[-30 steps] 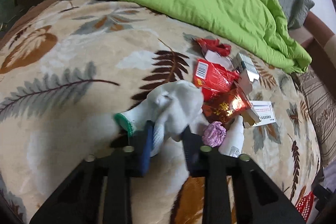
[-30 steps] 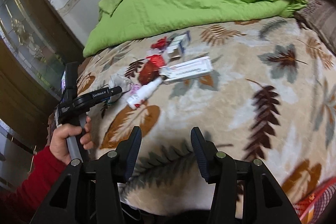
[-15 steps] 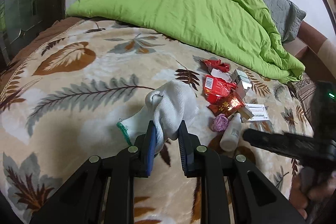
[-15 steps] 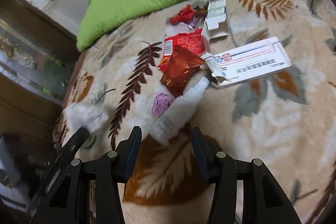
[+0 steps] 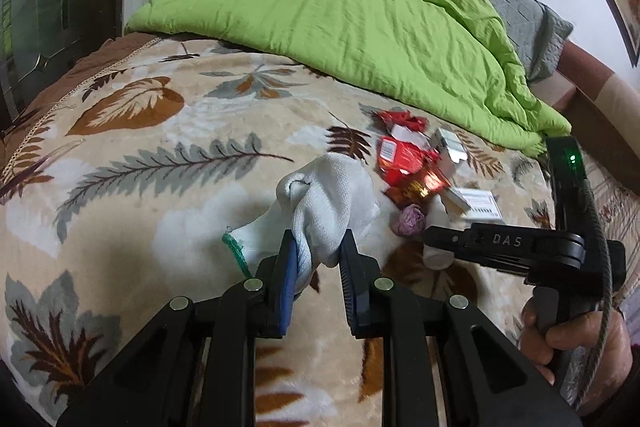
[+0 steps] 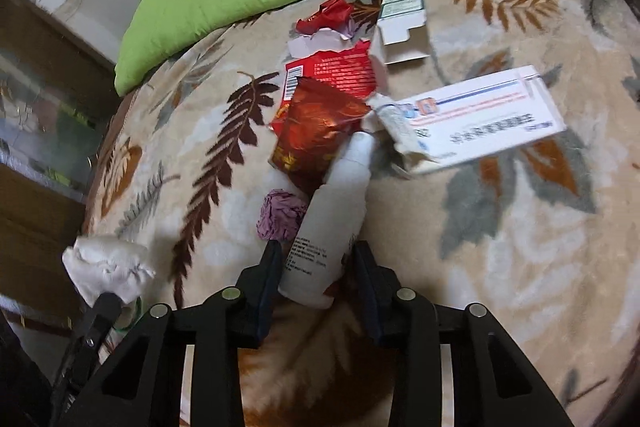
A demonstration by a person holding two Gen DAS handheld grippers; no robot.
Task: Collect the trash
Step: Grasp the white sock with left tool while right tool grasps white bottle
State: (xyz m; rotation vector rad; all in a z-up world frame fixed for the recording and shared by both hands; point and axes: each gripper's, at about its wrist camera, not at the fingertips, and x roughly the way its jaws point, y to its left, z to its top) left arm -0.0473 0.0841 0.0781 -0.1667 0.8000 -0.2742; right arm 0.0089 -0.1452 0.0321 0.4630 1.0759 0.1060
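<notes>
My left gripper (image 5: 318, 239) is shut on a white knitted glove (image 5: 332, 195) with a green cuff and holds it just above the leaf-patterned blanket (image 5: 160, 167). In the right wrist view the glove (image 6: 108, 267) hangs at the lower left. A white spray bottle (image 6: 336, 211) lies on the blanket, its base between the fingers of my right gripper (image 6: 318, 251). The jaws are closing; the left pad touches the bottle, and a thin gap shows at the right pad. Beside the bottle lies a crumpled purple paper ball (image 6: 280, 215).
Beyond the bottle lie a shiny red wrapper (image 6: 320, 131), a red packet (image 6: 332, 71), a long white box (image 6: 480, 119) and a small open carton (image 6: 402, 27). A green duvet (image 5: 340, 19) covers the far side of the bed. A hand (image 5: 576, 339) grips the right handle.
The left gripper shut tighter on the glove and lifted it back. The right gripper came down over the blanket to the bottle, and its fingers have narrowed around the bottle's base.
</notes>
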